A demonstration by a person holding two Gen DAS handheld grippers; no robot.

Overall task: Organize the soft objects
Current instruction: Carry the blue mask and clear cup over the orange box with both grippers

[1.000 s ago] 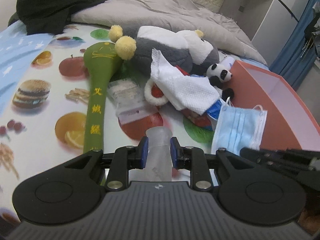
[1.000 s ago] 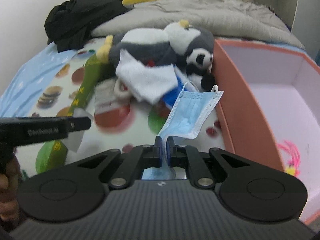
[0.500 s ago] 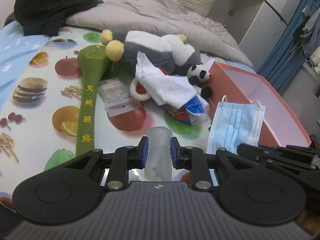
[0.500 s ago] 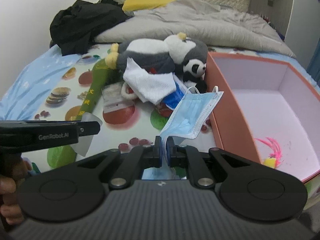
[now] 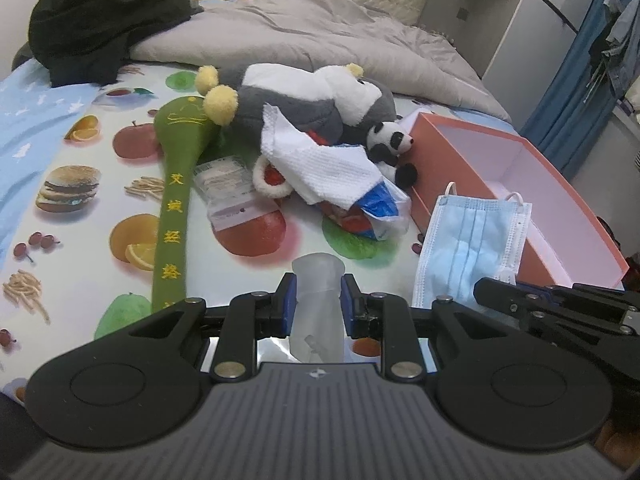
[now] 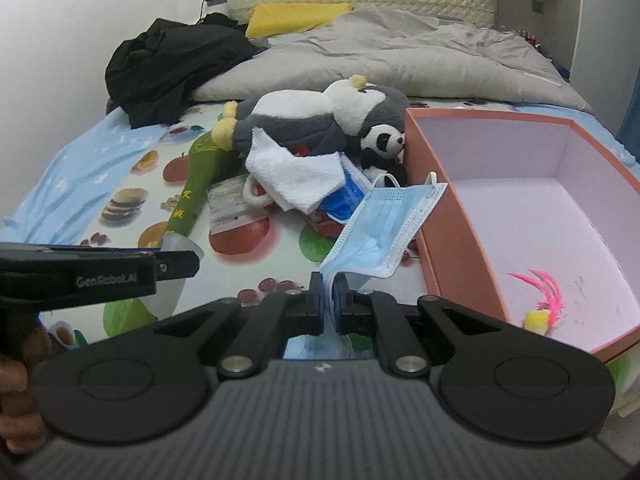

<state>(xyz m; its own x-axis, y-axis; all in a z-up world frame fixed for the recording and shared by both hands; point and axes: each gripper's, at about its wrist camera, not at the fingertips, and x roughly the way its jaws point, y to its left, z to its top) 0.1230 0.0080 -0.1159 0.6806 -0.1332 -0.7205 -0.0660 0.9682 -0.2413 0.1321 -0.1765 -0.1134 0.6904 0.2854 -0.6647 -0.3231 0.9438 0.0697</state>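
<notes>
Left tool grips a translucent cup; right tool pinches a mask. Toy pile lies ahead, box to its right.

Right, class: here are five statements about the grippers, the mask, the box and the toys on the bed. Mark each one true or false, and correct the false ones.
1. The right gripper is clamped on a blue face mask. True.
2. The left gripper is empty. False: it holds a translucent whitish soft tube.
3. The pink box contains a small toy with pink feathers. True.
4. The small panda toy lies inside the box. False: it lies on the bed beside the box.
5. A white cloth lies draped on the pile of toys. True.
</notes>
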